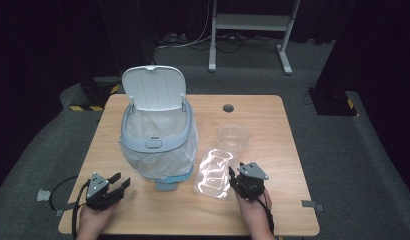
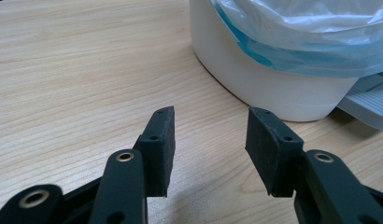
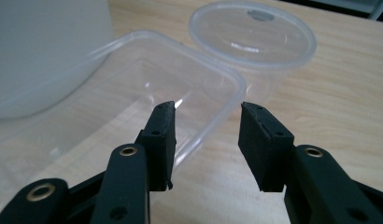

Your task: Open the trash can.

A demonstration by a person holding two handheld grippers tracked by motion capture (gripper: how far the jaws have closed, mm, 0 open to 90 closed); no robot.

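Right gripper [image 1: 236, 176] fingers spread, empty, at near right corner of clear rectangular plastic tray [image 3: 133, 107], which lies on wooden counter [image 1: 273, 120], long axis near-to-far. Left gripper [image 1: 121, 182] also spread, farther off, beside white lidded bin [image 1: 158, 135].

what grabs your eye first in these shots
The white lidded bin with a clear plastic liner dominates the left half of the wooden table, lid flipped up. Right of it lie a clear rectangular plastic tray and a clear round plastic tub, with the right hand-held gripper open at the tray's edge.
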